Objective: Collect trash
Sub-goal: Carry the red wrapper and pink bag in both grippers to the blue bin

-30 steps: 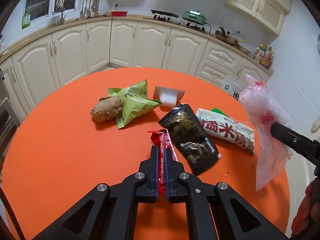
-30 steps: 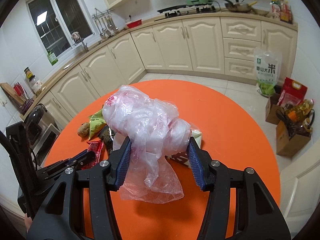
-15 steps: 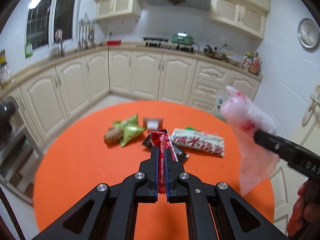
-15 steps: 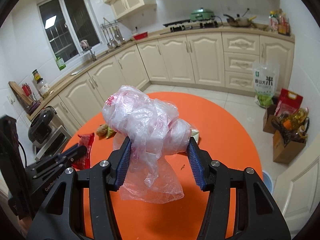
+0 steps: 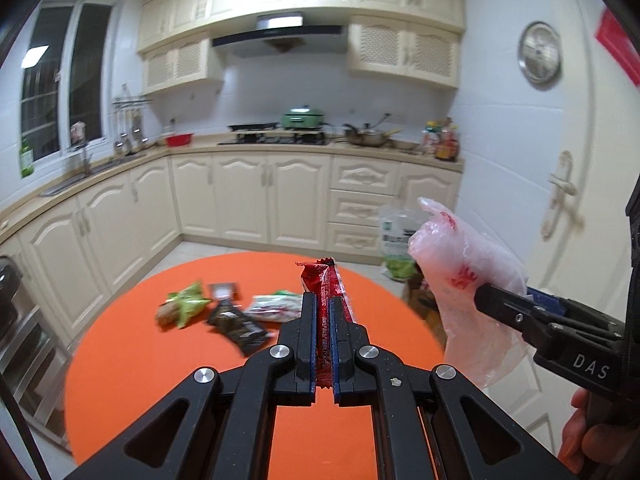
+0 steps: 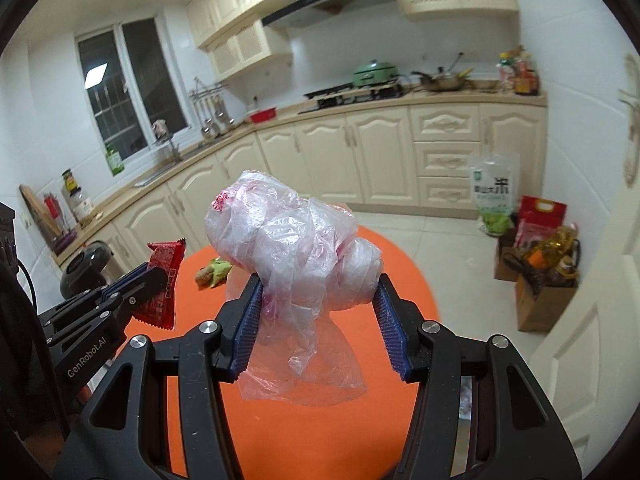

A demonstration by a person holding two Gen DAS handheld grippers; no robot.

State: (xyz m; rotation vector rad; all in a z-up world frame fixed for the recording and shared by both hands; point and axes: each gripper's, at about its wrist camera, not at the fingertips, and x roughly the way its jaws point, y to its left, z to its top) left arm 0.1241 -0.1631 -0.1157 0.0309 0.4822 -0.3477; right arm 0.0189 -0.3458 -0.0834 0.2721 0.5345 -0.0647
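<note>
The left gripper (image 5: 324,308) has its jaws pressed together on a thin red foil snack wrapper (image 5: 325,285), which stands up between the blue pads and pokes out above the tips. The right gripper (image 6: 320,300) is partway open, its ridged pads clamped on either side of a crumpled, clear plastic bag with pink print (image 6: 292,248); loose film hangs below the jaws.

A second ago both tools were low over the table, the red wrapper only just off the surface beside the other litter. Now both are lifted and drawn back, so the table looks smaller and farther off, and each grip is unchanged.

On the round orange table (image 5: 132,344) lie a green crinkled packet (image 5: 188,304) beside a brownish lump, a small white tray (image 5: 224,290), a black foil pouch (image 5: 240,326) and a white printed packet (image 5: 276,306) (all a little blurred). Behind stand cream kitchen cabinets (image 5: 248,196), with a green pot (image 5: 304,119) on the stove.
</note>
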